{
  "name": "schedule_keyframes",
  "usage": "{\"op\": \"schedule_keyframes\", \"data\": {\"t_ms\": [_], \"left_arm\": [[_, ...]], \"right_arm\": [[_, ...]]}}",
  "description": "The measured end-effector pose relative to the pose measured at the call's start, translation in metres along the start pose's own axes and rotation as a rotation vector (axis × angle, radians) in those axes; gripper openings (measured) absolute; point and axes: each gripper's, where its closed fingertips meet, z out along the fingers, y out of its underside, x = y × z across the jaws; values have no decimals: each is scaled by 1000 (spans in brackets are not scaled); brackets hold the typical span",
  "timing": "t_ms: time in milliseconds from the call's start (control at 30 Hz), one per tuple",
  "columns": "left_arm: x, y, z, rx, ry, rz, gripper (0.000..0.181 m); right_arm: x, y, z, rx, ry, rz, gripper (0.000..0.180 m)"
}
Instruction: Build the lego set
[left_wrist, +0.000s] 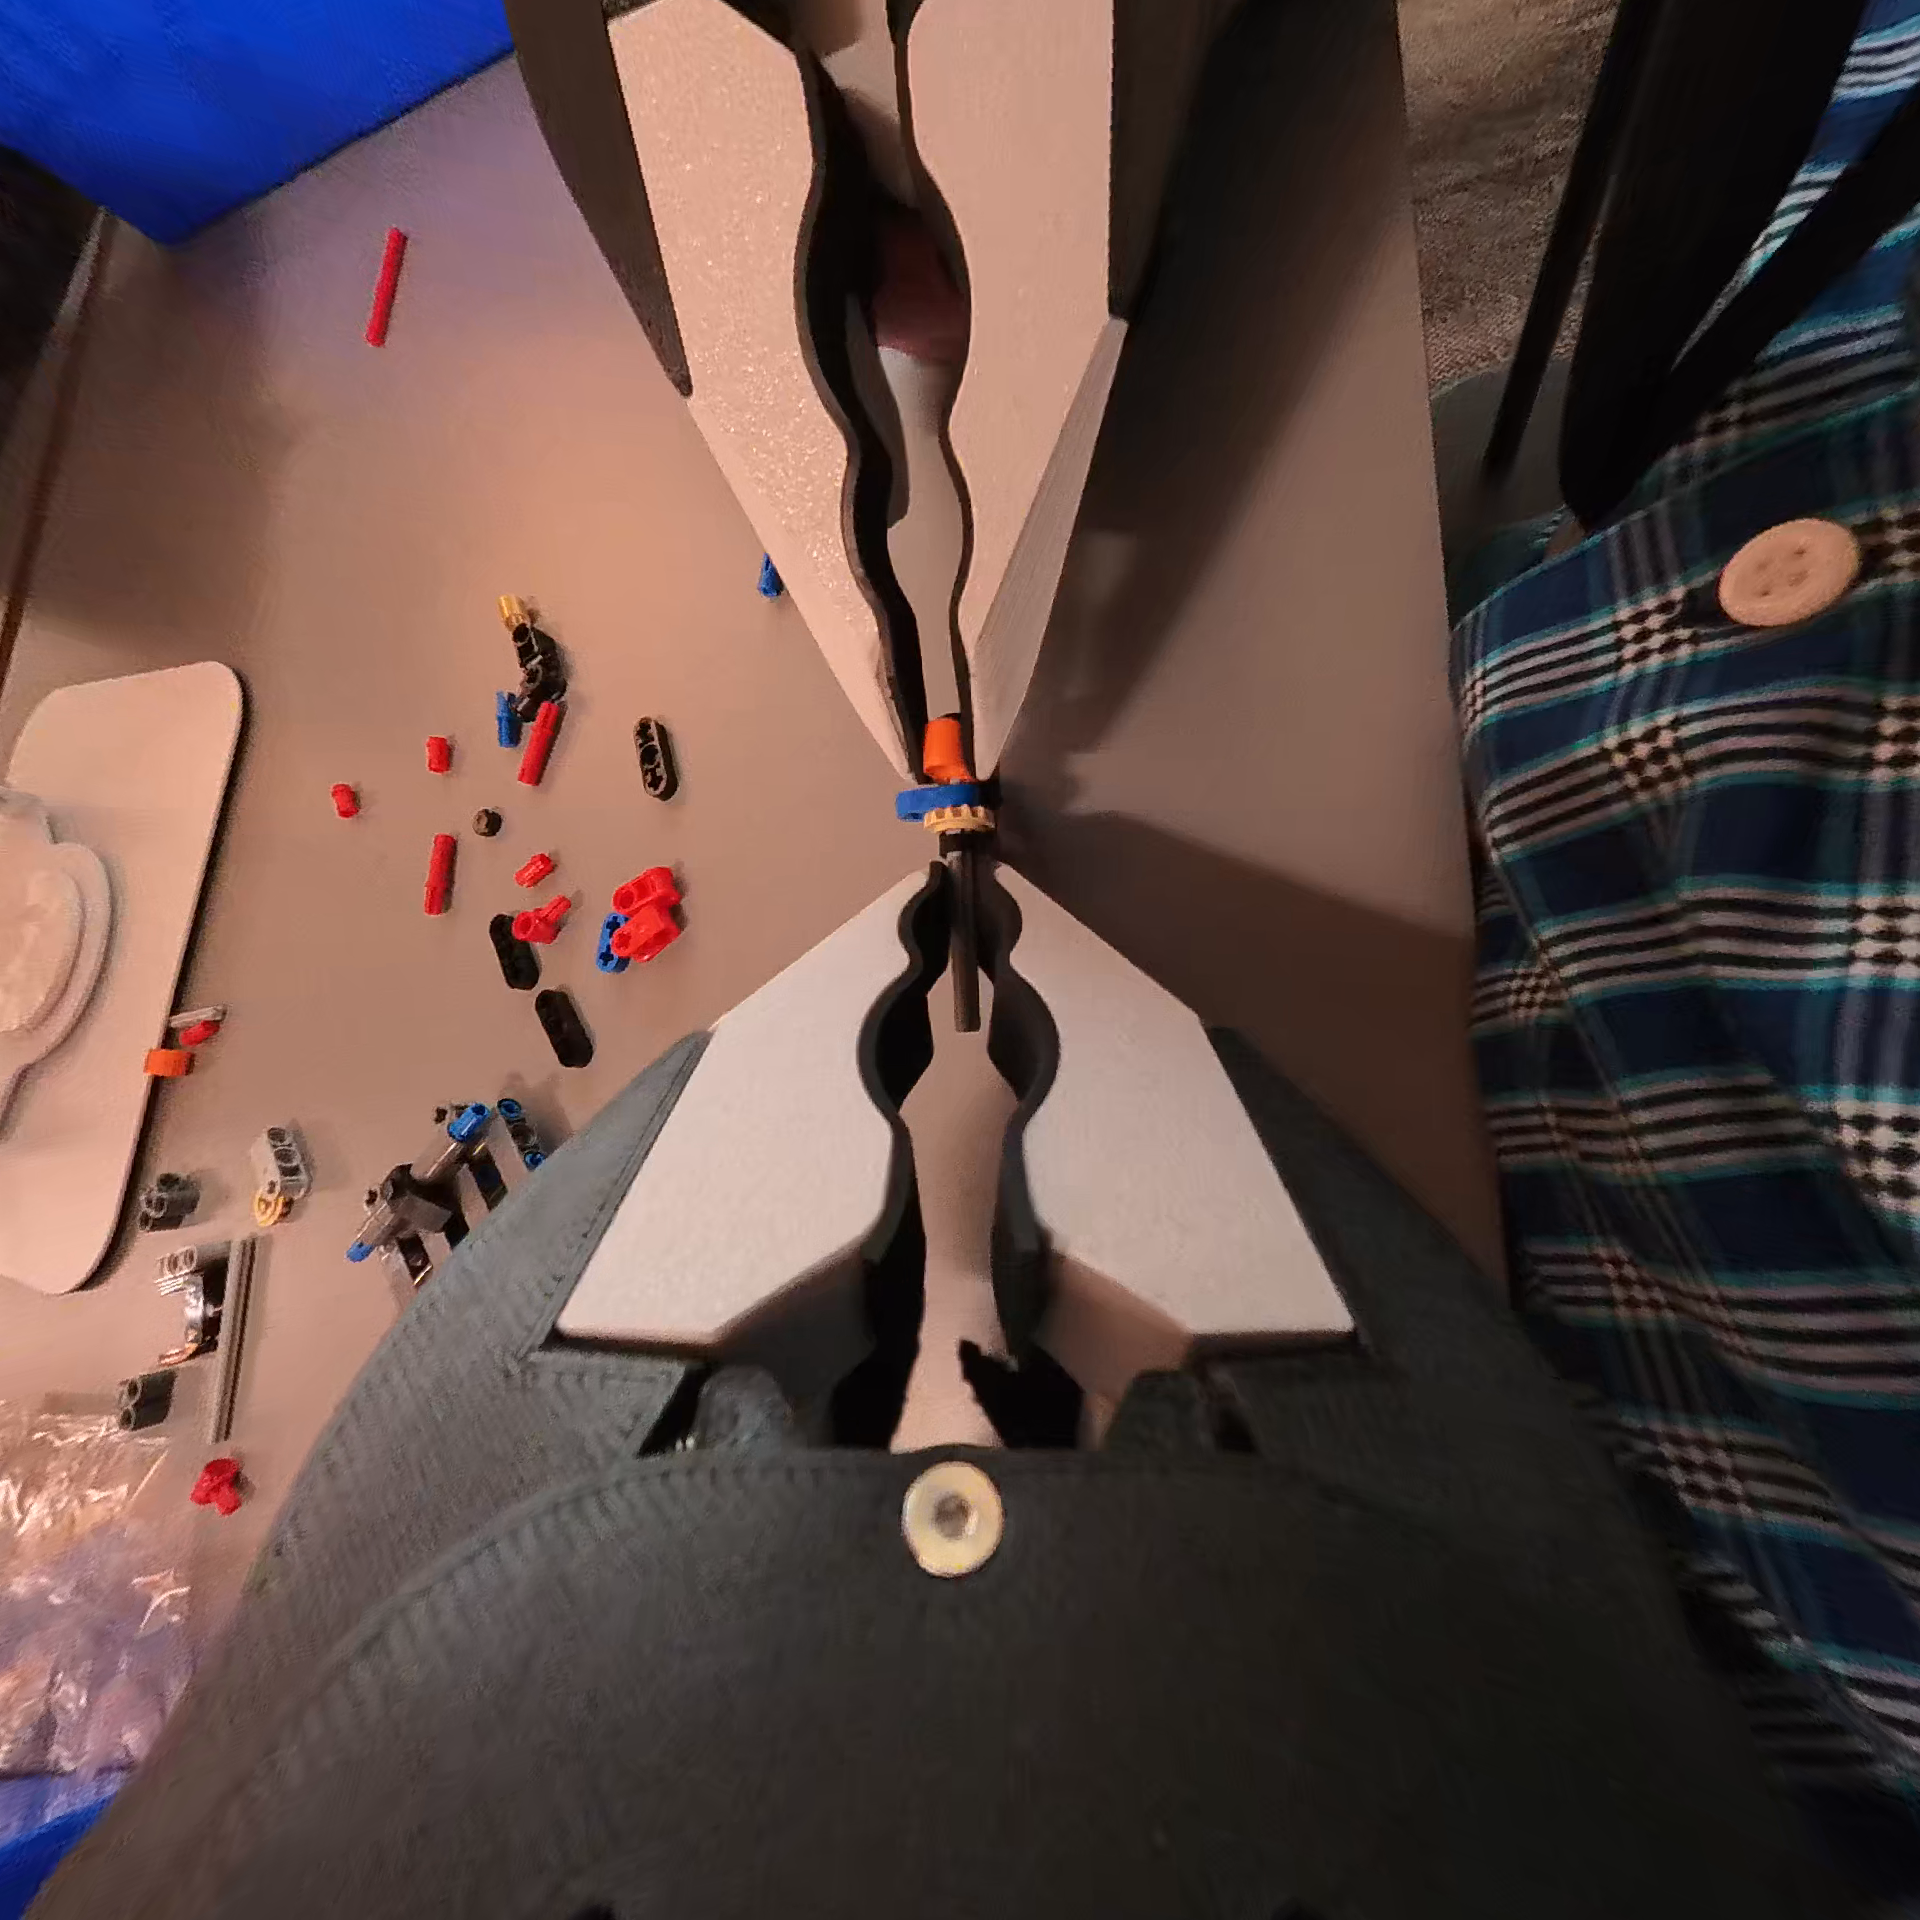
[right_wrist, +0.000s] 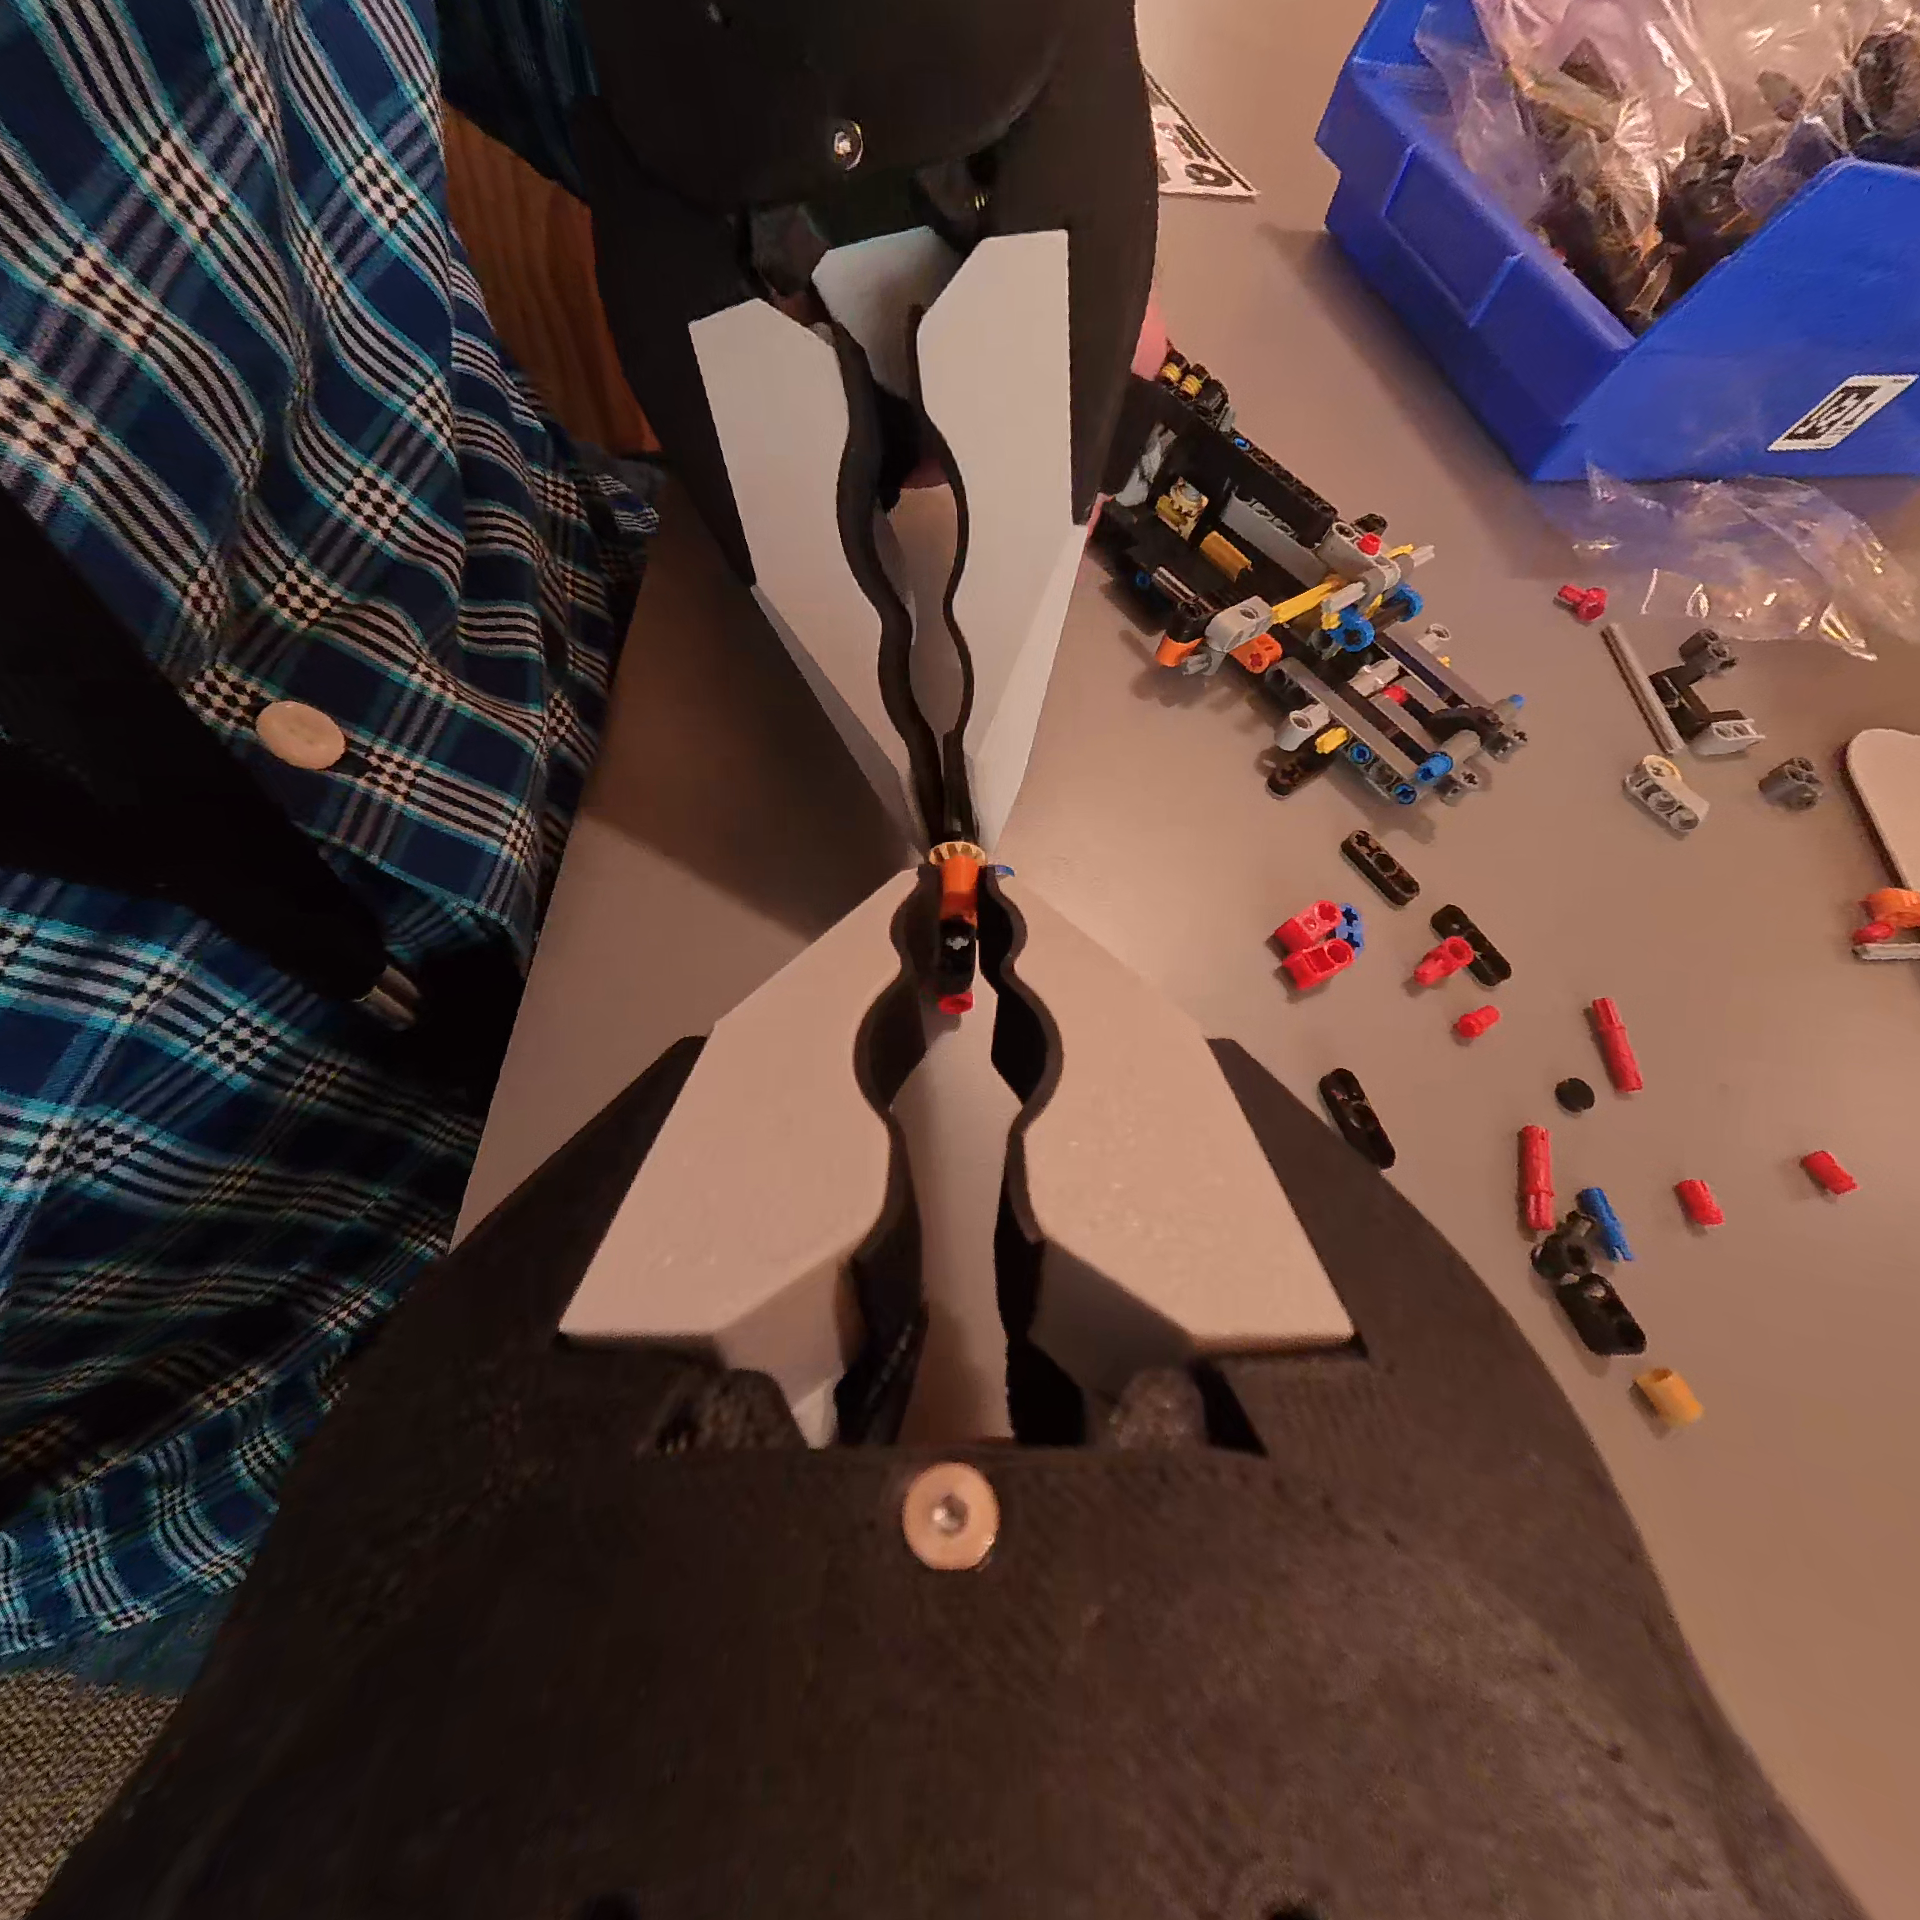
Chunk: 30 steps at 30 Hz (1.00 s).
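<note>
In the left wrist view my left gripper (left_wrist: 961, 883) is shut on a dark axle (left_wrist: 961, 961) that carries a tan gear (left_wrist: 958, 821) and a blue piece (left_wrist: 920, 800). My right gripper (left_wrist: 951, 764) comes in from the top, tip to tip with the left, shut on an orange connector (left_wrist: 943, 746). In the right wrist view my right gripper (right_wrist: 956, 896) grips the orange and black connector (right_wrist: 954, 935), whose red pin end (right_wrist: 954, 1003) shows between its fingers. The tan gear (right_wrist: 951, 854) sits between the tips of both grippers. The left gripper (right_wrist: 951, 826) holds the axle (right_wrist: 954, 779) opposite. Both are held above the table near its edge.
Loose red, black and blue pieces (right_wrist: 1455, 966) lie scattered on the grey table (right_wrist: 1195, 852). A part-built black chassis (right_wrist: 1340, 613) lies behind them. A blue bin (right_wrist: 1621, 312) holds bagged parts, and a plastic bag (right_wrist: 1725, 551) lies beside it. A grey board (left_wrist: 114, 935) lies at the left. A person's plaid shirt (left_wrist: 1683, 935) is close by. Less than 4 cm separates the two grippers' tips.
</note>
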Motion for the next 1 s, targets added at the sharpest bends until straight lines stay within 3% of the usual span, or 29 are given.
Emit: {"op": "schedule_keyframes", "data": {"t_ms": [467,800,900,933,1000], "left_arm": [[11,-5,-9,125,-51,-117,4],[14,-2,-9,115,-49,-97,4],[-7,28,-18,44,-99,-163,3],[0,16,-16,89,-49,-169,3],[15,3,1,62,-32,-40,3]], "right_arm": [[-12,-2,-4,23,-54,-55,4],[-15,1,-4,15,-46,-95,4],[0,7,-17,26,-13,-53,0],[-4,9,-13,4,-27,-77,0],[-7,3,-10,31,-24,-98,0]]}}
